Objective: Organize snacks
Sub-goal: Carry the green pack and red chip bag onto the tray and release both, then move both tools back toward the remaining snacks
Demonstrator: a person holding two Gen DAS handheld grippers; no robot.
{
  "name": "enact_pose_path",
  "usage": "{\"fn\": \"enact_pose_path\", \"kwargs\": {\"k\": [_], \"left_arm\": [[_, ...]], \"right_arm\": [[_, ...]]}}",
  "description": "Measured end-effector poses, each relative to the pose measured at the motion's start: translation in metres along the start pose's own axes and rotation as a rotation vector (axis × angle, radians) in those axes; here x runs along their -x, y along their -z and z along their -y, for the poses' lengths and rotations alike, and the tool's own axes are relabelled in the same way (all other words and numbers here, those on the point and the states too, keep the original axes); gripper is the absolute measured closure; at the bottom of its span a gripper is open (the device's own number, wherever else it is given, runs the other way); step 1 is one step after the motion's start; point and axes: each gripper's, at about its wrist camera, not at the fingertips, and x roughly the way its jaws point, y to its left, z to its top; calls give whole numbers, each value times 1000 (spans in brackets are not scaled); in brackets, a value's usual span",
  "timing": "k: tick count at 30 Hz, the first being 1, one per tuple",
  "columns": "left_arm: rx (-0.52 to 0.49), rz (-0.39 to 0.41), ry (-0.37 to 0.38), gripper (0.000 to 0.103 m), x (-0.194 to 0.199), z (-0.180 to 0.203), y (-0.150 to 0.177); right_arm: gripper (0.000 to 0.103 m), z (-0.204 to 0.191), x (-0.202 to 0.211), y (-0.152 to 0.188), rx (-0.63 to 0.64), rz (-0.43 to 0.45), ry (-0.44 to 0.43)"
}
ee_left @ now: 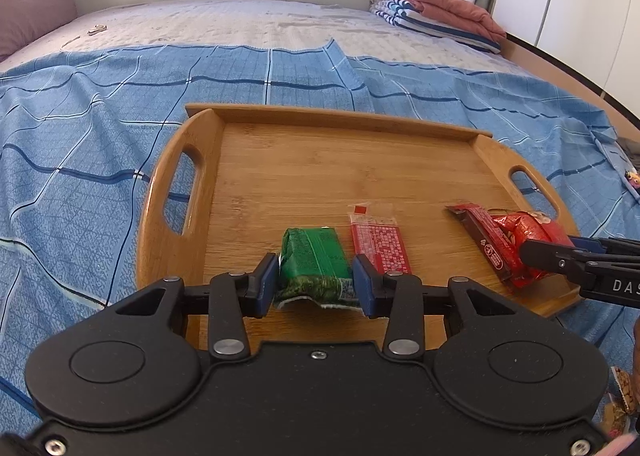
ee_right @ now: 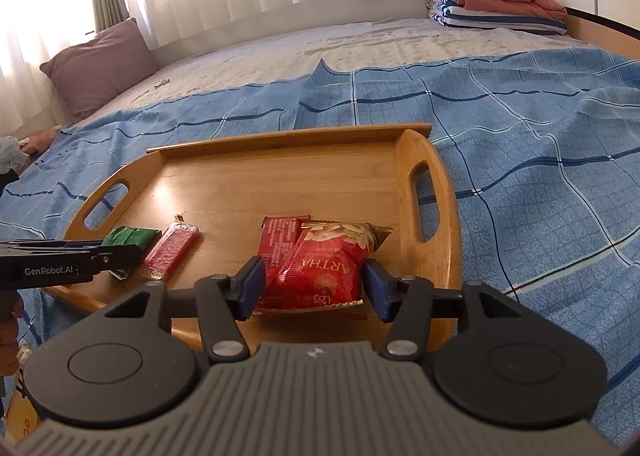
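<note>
A wooden tray (ee_left: 320, 159) with two handles lies on the blue checked bedspread. My left gripper (ee_left: 316, 282) is shut on a green snack packet (ee_left: 316, 260) at the tray's near edge. A thin red packet (ee_left: 378, 242) lies just right of it. My right gripper (ee_right: 314, 288) is shut on a red peanut bag (ee_right: 324, 264) over the tray (ee_right: 280, 175). That bag overlaps a dark red bar (ee_right: 278, 242). The green packet (ee_right: 130, 236) and thin red packet (ee_right: 172, 250) lie to the left. The right gripper and red bag (ee_left: 524, 236) also show in the left wrist view.
Folded red and striped blankets (ee_left: 436, 11) are stacked at the bed's far right corner. A mauve pillow (ee_right: 100, 63) leans at the far left. Bare mattress lies beyond the bedspread (ee_left: 80, 135). Some snack packaging (ee_left: 624, 396) shows at the lower right edge.
</note>
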Motion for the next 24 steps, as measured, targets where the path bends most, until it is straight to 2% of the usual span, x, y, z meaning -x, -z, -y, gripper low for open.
{"fn": "enact_pose_path", "kwargs": {"k": [3, 6, 8, 10, 14, 24], "left_arm": [[9, -9, -3, 57, 0, -1, -1], [15, -20, -5, 43, 3, -2, -3], [9, -3, -17, 20, 9, -2, -4], [4, 26, -26, 13, 17, -2, -5], [7, 45, -22, 4, 32, -3, -8], [-25, 105, -12, 0, 86, 5, 3]], "right_arm": [[26, -1, 2, 0, 1, 1, -1], [18, -3, 3, -2, 6, -6, -1], [16, -5, 6, -5, 23, -6, 12], [13, -7, 9, -7, 36, -6, 19], [12, -11, 21, -11, 46, 18, 26], [8, -31, 65, -13, 85, 86, 23]]}}
